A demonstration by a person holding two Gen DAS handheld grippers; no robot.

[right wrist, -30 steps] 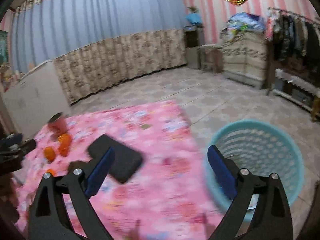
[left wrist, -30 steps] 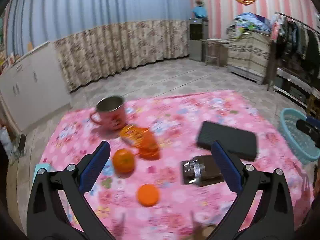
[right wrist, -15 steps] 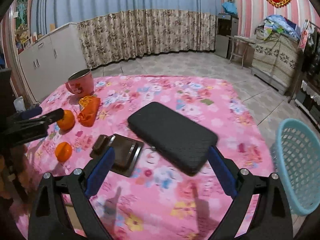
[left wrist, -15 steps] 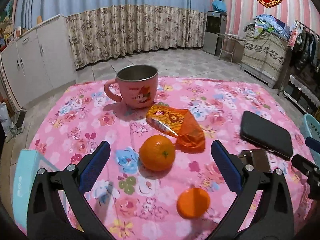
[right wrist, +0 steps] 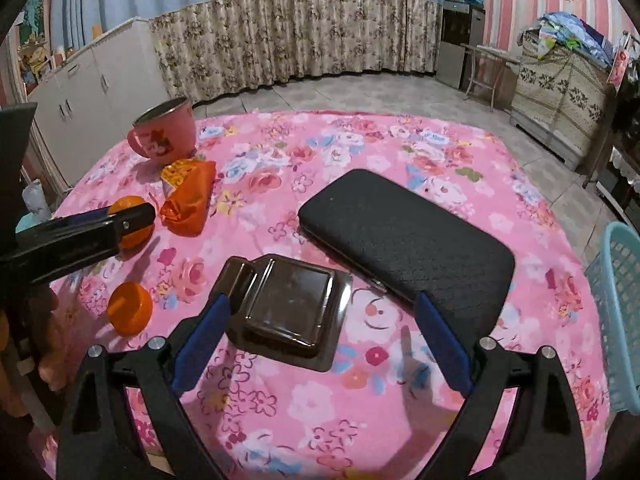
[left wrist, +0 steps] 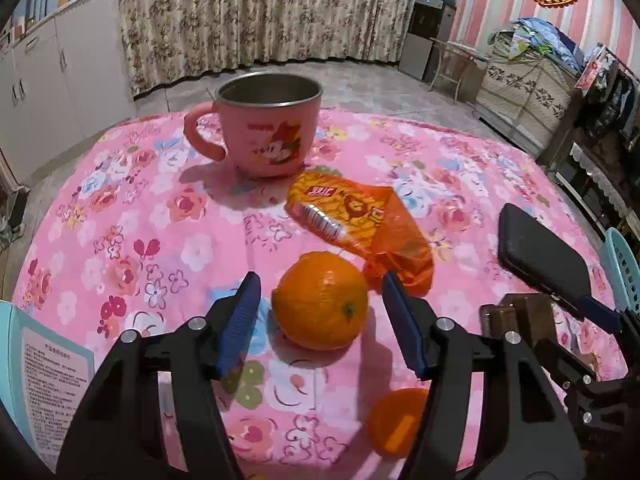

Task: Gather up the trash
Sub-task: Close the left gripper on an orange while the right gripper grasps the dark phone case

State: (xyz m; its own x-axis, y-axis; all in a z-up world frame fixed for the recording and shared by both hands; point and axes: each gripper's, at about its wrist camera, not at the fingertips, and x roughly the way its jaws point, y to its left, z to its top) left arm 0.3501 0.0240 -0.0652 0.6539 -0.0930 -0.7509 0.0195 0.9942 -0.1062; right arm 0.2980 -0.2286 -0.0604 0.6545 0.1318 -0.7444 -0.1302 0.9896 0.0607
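Observation:
On the pink flowered tablecloth (left wrist: 120, 208) a whole orange (left wrist: 320, 300) lies between the blue pads of my left gripper (left wrist: 319, 282). Its jaws are closing, with a small gap on each side of the fruit. An orange snack wrapper (left wrist: 360, 224) lies just beyond it. In the right wrist view a flat brown plastic pack (right wrist: 288, 304) lies between the fingertips of my right gripper (right wrist: 322, 302), whose wide jaws are closing slightly and do not touch it. The left gripper's finger (right wrist: 132, 216) shows there beside the orange (right wrist: 134, 236).
A pink mug (left wrist: 268, 132) stands behind the wrapper. A black case (right wrist: 408, 240) lies right of the brown pack. A smaller orange (right wrist: 130, 308) sits near the table's front. A teal basket (right wrist: 620, 320) stands off the right edge; a light blue box (left wrist: 40, 368) at the left.
Both grippers swung left and came down closer to the table. The left jaws narrowed around the orange. The right view moved from the basket to the brown pack.

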